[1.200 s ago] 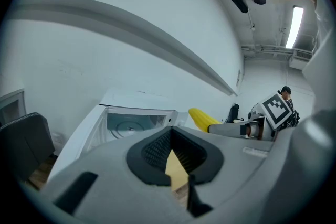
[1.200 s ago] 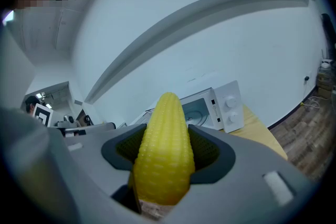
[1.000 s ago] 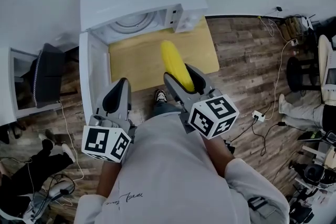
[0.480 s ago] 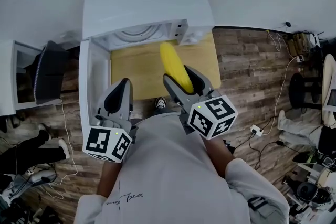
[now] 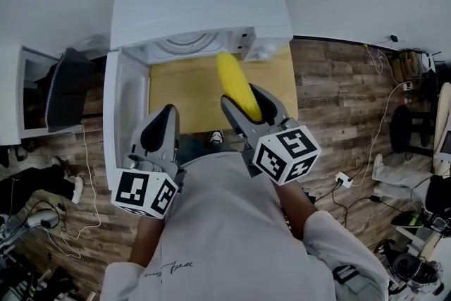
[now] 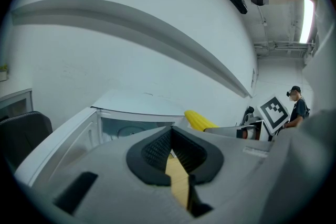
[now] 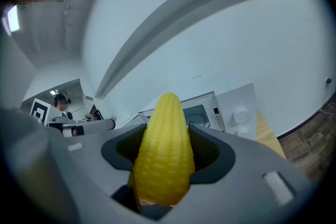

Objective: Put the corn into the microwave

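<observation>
A yellow corn cob (image 5: 237, 86) sticks out forward from my right gripper (image 5: 254, 108), which is shut on its lower end. The cob's tip reaches just short of the white microwave (image 5: 201, 0). The microwave's door (image 5: 125, 113) hangs open to the left, and the glass turntable (image 5: 184, 44) shows inside. In the right gripper view the corn (image 7: 165, 155) fills the jaws of the right gripper (image 7: 167, 139), with the microwave's knobs (image 7: 239, 113) behind. My left gripper (image 5: 161, 132) is shut on nothing, beside the open door. In the left gripper view, past the left gripper (image 6: 170, 136), the corn (image 6: 199, 119) shows at right.
The microwave stands on a light wooden table (image 5: 187, 91). A black chair (image 5: 67, 91) and a white cabinet (image 5: 25, 106) are at the left. Cables and a power strip (image 5: 345, 178) lie on the wood floor at the right. A person (image 6: 299, 107) stands far off.
Both grippers and the corn have come slightly closer to the microwave. The cob's tip now lies nearer the open cavity. Both grippers keep the same state.
</observation>
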